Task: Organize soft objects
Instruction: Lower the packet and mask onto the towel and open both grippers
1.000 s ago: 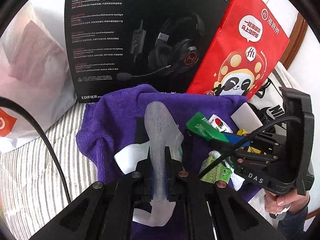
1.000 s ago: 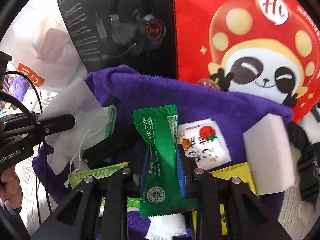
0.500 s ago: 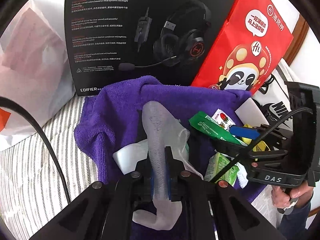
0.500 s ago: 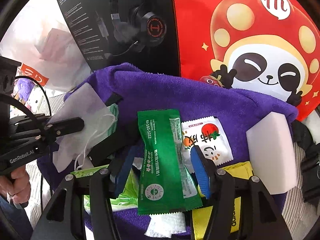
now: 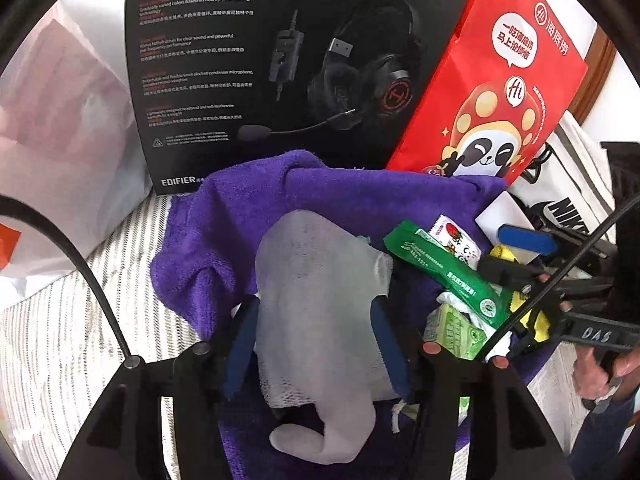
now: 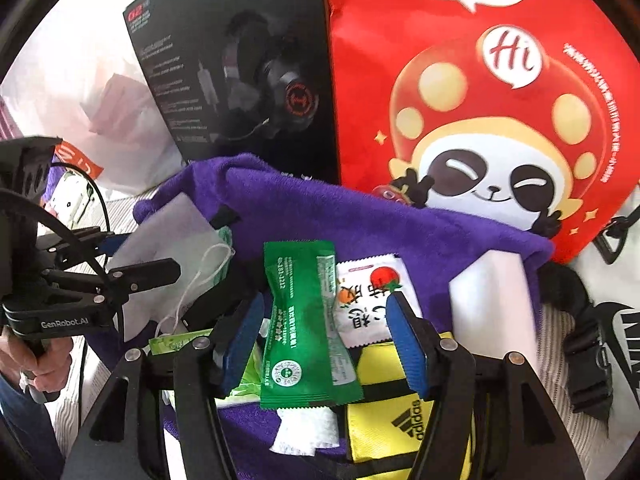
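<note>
Low in the frame, the left claw [image 5: 316,344] has just spread apart, the white mesh cloth [image 5: 320,304] loose between its pads. The right claw [image 6: 324,340], likewise freshly parted, straddles the green sachet [image 6: 304,328] on the purple towel [image 6: 360,224].

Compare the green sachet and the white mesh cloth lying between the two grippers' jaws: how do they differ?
The green sachet is a glossy, printed, flat sealed packet; the white mesh cloth is plain, matte, limp and crumpled, its end curling under. The sachet lies between the right gripper fingers, the cloth between the left gripper fingers. The cloth looks the broader of the two. Shared: both rest on the purple towel, and both grippers' jaws have just been opening, pads clear of each.
</note>
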A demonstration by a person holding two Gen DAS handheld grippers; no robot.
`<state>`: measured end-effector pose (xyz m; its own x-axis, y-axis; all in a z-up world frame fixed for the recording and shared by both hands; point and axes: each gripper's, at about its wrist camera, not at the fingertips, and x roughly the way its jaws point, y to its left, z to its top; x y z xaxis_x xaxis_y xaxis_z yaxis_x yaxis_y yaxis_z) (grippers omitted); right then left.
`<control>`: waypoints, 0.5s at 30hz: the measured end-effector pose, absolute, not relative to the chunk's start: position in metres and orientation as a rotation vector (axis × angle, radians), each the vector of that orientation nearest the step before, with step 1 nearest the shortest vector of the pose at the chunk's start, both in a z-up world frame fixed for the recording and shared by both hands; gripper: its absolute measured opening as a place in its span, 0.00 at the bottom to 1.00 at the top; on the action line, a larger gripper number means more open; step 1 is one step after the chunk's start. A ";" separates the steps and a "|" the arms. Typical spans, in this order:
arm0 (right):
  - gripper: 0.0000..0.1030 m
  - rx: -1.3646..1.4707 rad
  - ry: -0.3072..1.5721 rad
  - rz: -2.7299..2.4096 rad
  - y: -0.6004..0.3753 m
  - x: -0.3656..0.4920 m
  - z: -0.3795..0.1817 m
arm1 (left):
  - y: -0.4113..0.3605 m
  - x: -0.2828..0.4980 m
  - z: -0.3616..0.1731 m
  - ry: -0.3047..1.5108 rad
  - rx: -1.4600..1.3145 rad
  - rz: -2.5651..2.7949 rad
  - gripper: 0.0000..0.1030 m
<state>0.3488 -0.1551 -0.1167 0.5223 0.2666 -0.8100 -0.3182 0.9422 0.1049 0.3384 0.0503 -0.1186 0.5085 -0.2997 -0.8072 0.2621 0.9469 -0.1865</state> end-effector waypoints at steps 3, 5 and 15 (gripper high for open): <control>0.61 -0.056 0.945 0.344 -0.161 0.346 -0.109 | 0.053 0.336 -0.114 0.970 -0.039 -0.336 0.61; 0.61 -0.053 0.935 0.339 -0.165 0.344 -0.104 | 0.056 0.335 -0.112 0.968 -0.037 -0.333 0.63; 0.62 -0.039 0.909 0.310 -0.178 0.337 -0.088 | 0.052 0.330 -0.102 0.956 0.016 -0.299 0.72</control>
